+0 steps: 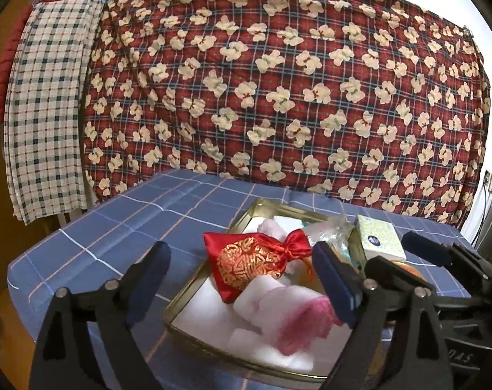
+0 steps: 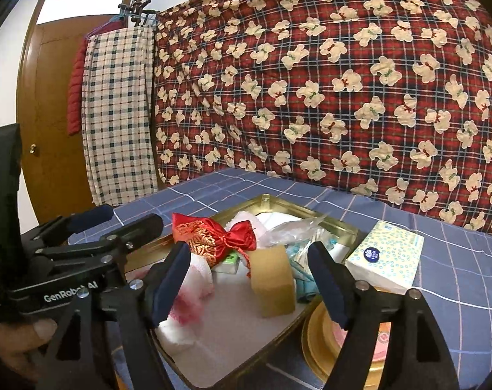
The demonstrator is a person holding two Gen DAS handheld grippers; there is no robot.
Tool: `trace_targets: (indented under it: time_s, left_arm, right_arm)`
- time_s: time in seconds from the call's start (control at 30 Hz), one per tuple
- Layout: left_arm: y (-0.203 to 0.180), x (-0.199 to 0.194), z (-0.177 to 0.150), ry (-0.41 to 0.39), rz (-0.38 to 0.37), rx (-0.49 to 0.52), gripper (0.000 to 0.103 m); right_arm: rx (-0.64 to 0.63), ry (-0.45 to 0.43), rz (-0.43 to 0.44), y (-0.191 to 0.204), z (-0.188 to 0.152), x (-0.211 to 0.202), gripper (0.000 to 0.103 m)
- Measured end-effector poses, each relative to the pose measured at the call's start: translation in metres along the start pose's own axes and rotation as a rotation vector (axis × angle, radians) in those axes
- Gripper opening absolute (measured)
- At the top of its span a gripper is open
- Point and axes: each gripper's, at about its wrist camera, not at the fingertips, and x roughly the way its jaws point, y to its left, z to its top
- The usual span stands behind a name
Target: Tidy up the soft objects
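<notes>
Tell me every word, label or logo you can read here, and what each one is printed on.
"GenRobot AI", partly hidden by a finger, on the black body of the left gripper, seen from the right wrist.
Upside-down white letters on the other gripper's body at the lower right of the left wrist view: too cut off to read.
Round dark blue logo on the tissue pack: too small to read.
Gold pattern on the red pouch: ornament, not legible text.

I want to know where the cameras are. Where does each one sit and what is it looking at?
Left wrist: on the left gripper, facing the gold tin and red pouch; its open fingers show, and the right gripper.
Right wrist: on the right gripper, facing the tin; a hand shows.
Both share the tin, pouch, tissue pack.
</notes>
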Motion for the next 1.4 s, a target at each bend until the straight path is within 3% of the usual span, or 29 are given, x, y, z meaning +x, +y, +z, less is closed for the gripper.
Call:
trace_targets:
  time_s: [0.33, 1.4]
  left_arm:
    - [-0.002, -0.005, 0.001, -0.016, -0.013, -0.008, 0.101]
    - [-0.006, -0.005, -0.001, -0.016, -0.021, 0.008, 0.102]
  right_arm:
    - [0.036, -0.030, -0.016, -0.008, 0.000, -0.011, 0.077]
    - [0.070, -0.065, -0.039, -0.018, -0.001, -0.018, 0.078]
